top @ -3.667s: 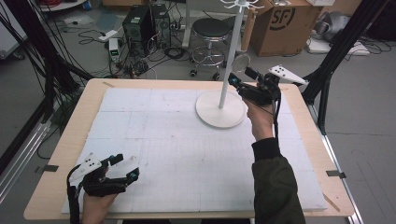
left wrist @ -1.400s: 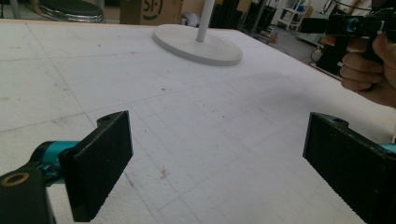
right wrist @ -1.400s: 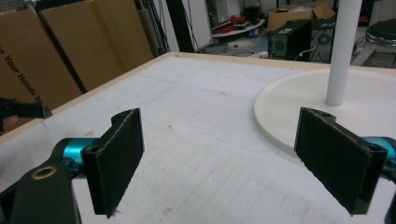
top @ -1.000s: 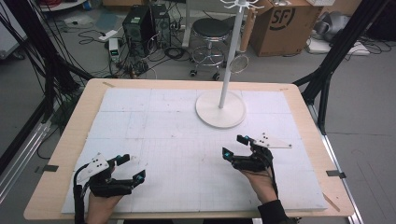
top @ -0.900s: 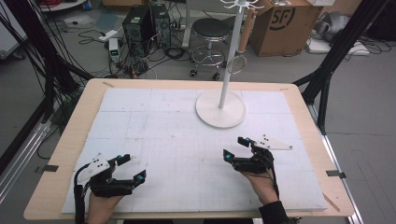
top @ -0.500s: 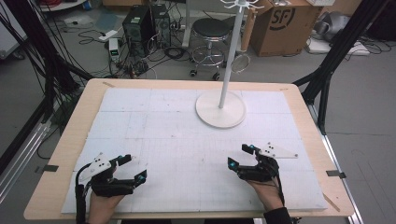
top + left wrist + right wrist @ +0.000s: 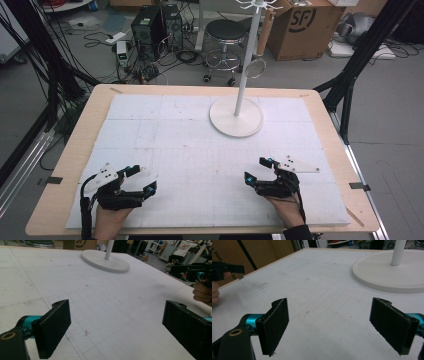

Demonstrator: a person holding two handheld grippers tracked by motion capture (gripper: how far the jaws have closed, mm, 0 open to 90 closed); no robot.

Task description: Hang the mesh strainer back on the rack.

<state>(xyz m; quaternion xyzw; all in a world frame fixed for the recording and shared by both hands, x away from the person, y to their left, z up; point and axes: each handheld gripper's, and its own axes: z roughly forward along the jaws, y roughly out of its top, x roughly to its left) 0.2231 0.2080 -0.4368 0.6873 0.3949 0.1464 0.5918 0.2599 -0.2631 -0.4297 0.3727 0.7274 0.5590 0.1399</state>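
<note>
The right gripper [image 7: 261,170] has come back from the stand [image 7: 236,116] (nothing held); both it and the left gripper [image 7: 139,179] gape apart, so work seems finished.

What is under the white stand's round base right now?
The round base sits flat on the white gridded mat covering the table; the mat beneath it is hidden. Both open grippers rest apart at the near edge, holding nothing.

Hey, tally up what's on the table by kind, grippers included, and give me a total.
Grippers: 2, the left gripper and the right gripper, both with jaws open
White stand: 1, the stand with its round base on the mat
White mat: 1, the mat
Total: 4
</note>
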